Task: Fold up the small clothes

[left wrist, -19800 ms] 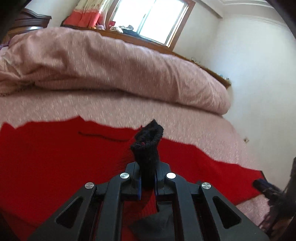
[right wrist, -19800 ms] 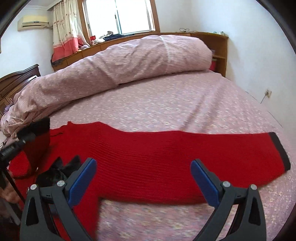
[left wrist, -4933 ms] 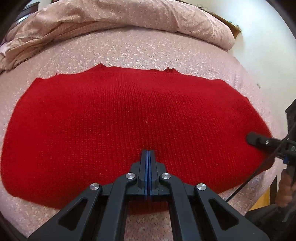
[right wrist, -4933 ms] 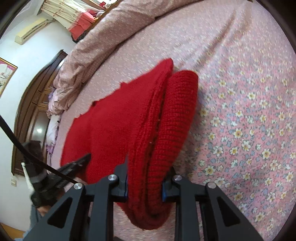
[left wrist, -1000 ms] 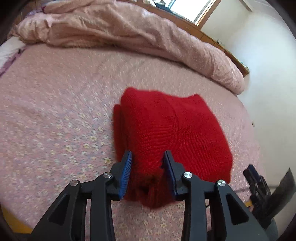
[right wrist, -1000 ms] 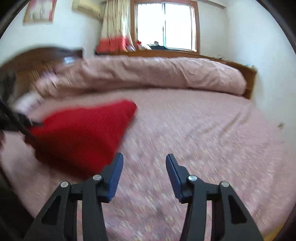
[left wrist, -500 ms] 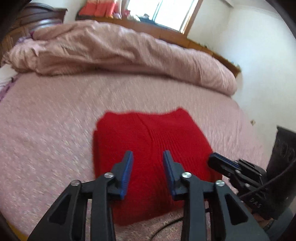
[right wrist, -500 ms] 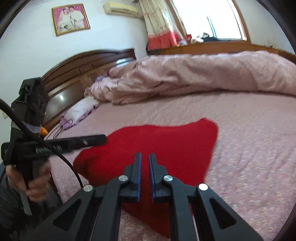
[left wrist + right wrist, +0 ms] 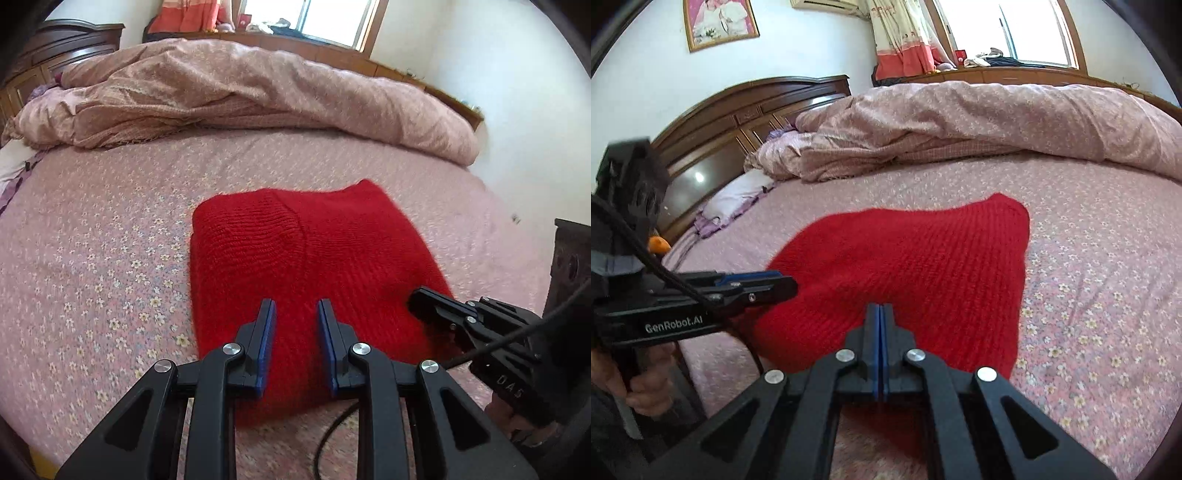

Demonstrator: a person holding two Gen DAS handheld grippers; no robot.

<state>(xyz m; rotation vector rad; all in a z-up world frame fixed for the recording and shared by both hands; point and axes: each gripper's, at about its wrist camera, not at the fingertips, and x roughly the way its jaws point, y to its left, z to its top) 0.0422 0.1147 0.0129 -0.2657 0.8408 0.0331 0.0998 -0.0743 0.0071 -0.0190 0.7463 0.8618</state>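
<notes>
A red knitted garment lies folded into a thick rectangle on the flowered bed sheet. My left gripper hovers over its near edge, jaws a small way apart and closing, with nothing pinched between the blue pads. The right gripper is shut, pads together and empty, just above the garment's near side. Each gripper shows in the other's view: the right gripper at the garment's right corner, the left gripper at its left edge, a hand on its handle.
A bunched pink duvet runs along the far side of the bed. The dark wooden headboard and a pale pillow are at the left. Dark furniture stands beside the bed at the right. A cable trails near the bed's front edge.
The right gripper's jaws closed fully and it swung over to the garment. The left gripper let go of the near fold, drew back, and its jaws narrowed.
</notes>
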